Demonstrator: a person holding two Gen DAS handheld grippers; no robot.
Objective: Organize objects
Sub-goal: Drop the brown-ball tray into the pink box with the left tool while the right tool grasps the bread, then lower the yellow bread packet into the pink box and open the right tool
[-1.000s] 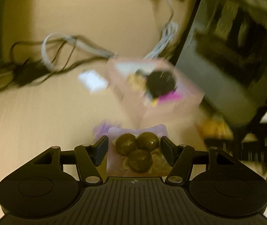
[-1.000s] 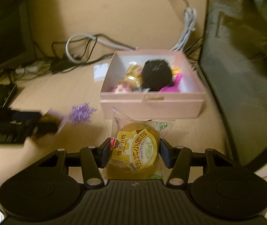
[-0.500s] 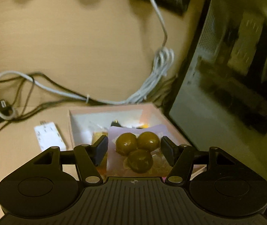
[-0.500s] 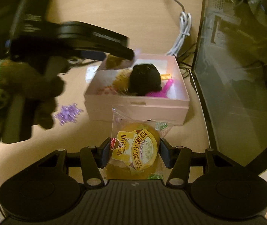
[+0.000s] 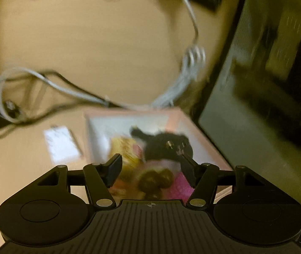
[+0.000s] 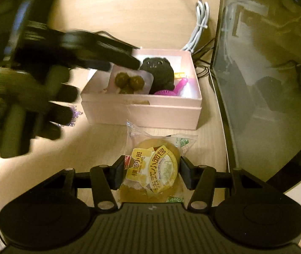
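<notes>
A pink box stands on the desk and holds a black plush cat, a magenta toy and snack packs. My left gripper is open above the box; the pack of three brown balls lies below it inside the box. In the right wrist view that pack rests in the box, with the left gripper just over it. My right gripper is shut on a packaged mini bread, in front of the box's near wall.
A glass tank or PC case stands right of the box. White and black cables lie behind it. A small white card lies left of the box. A purple trinket lies on the desk at left.
My left gripper opened and the pack of brown balls dropped into the box. The right gripper stays shut on the bread, slightly farther back and higher.
</notes>
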